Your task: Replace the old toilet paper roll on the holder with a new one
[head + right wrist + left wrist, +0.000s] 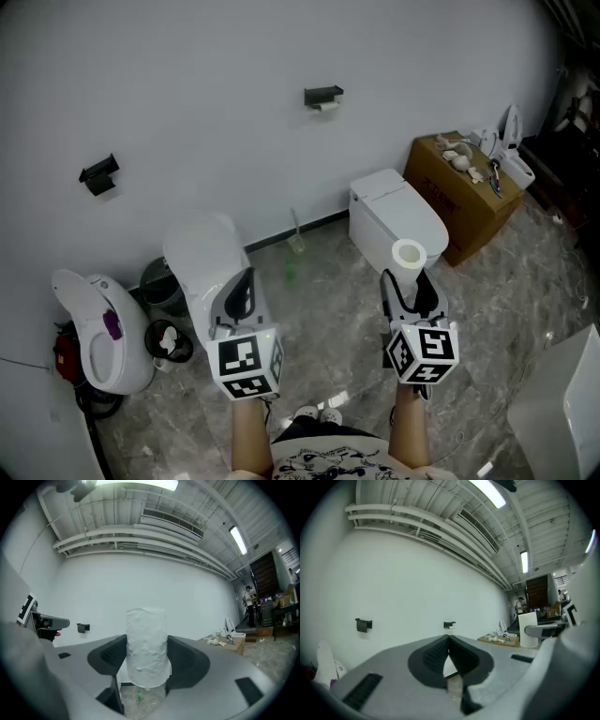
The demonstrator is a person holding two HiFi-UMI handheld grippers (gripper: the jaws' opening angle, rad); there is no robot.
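The toilet [398, 217] stands against the wall [206, 94] below the right holder [323, 96], with the box [459, 192] to its right.

Open floor [342, 314], toilet [397, 217] beside holder [323, 96]

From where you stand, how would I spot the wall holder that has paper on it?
Start at the white wall. Two black holders are fixed to it; yours is the right-hand holder, nearest the closed white toilet. It alone shows white paper underneath; the left-hand holder looks bare.
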